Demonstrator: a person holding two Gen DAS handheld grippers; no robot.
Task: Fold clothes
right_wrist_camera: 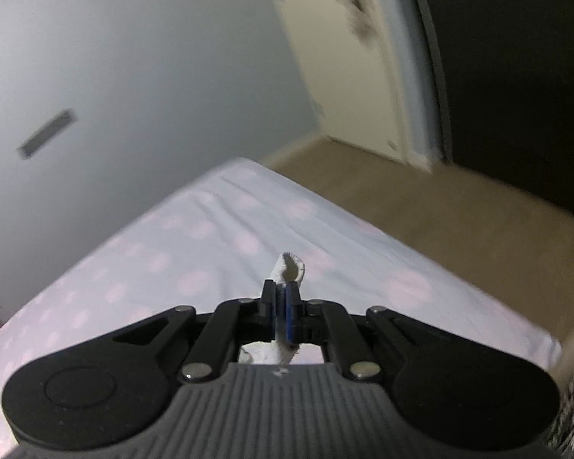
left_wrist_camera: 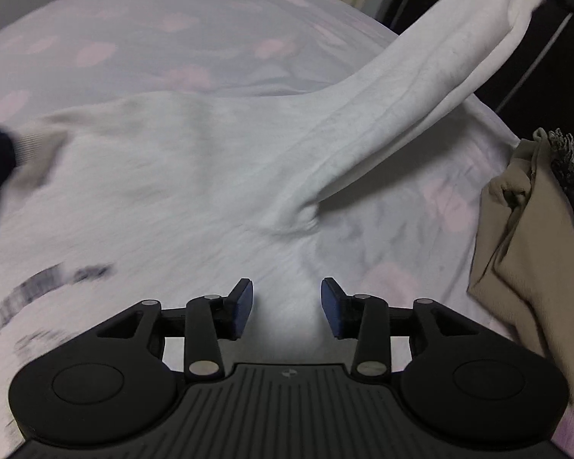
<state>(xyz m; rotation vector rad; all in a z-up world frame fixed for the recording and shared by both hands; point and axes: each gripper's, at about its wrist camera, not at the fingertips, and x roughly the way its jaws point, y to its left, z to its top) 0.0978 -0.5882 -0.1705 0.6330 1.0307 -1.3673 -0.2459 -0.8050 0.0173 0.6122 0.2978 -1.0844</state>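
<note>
A white long-sleeved top [left_wrist_camera: 180, 176] with dark print lies spread on the bed. Its right sleeve [left_wrist_camera: 421, 91] is lifted off the bed and stretched up toward the upper right. My left gripper [left_wrist_camera: 287, 306] is open and empty, low over the top's body near the armpit. My right gripper [right_wrist_camera: 281, 313] is shut on the white sleeve cuff [right_wrist_camera: 291, 267], which sticks out past the fingertips, held above the bed.
The bed has a pale sheet with pink dots [left_wrist_camera: 141, 26], also seen in the right wrist view [right_wrist_camera: 195, 237]. A beige garment [left_wrist_camera: 524, 252] and a patterned one [left_wrist_camera: 572, 176] lie at the bed's right edge. Beige carpet [right_wrist_camera: 459, 214], a door and grey wall lie beyond.
</note>
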